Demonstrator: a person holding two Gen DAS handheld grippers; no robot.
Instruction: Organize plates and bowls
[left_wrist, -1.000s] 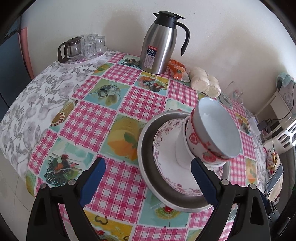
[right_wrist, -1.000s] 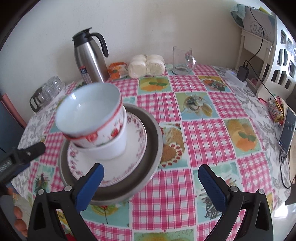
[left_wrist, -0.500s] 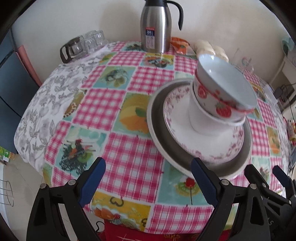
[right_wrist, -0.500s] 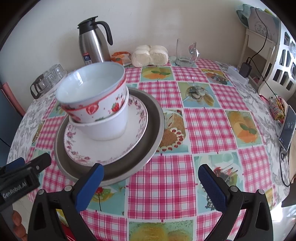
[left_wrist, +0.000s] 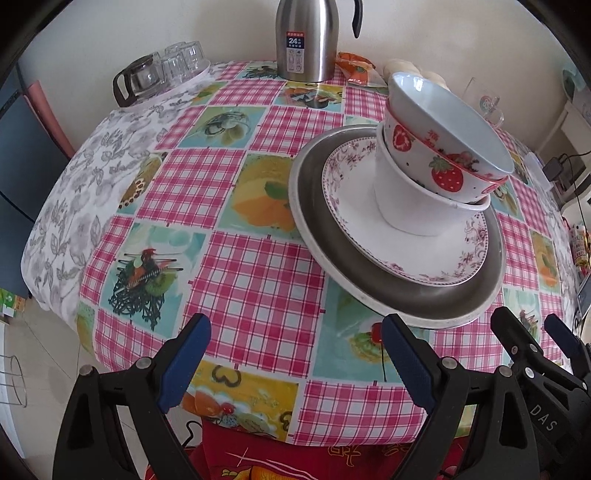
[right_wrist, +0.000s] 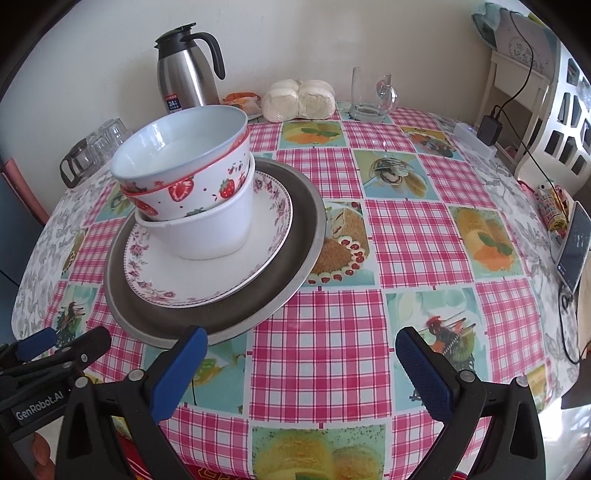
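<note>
A stack stands on the checked tablecloth: a grey metal plate (left_wrist: 399, 291) (right_wrist: 295, 229) at the bottom, a floral-rimmed white plate (left_wrist: 369, 218) (right_wrist: 207, 280) on it, then a plain white bowl (left_wrist: 410, 206) (right_wrist: 207, 232) holding a tilted strawberry-pattern bowl (left_wrist: 443, 140) (right_wrist: 184, 162). My left gripper (left_wrist: 295, 354) hangs open near the table's front edge, left of the stack, holding nothing. My right gripper (right_wrist: 299, 365) is open too, just in front of the stack's right side, empty. Each gripper shows at the edge of the other's view.
At the back stand a steel thermos jug (left_wrist: 306, 40) (right_wrist: 184, 77), a glass pot with glasses (left_wrist: 155, 74), wrapped buns (right_wrist: 299, 99), an orange packet (left_wrist: 354, 68) and a glass mug (right_wrist: 369, 96). A phone (right_wrist: 572, 247) lies at the right edge.
Both grippers have drawn back toward the table's front edge, so the stack sits farther away. The stack itself has not moved; both grippers stay open.
</note>
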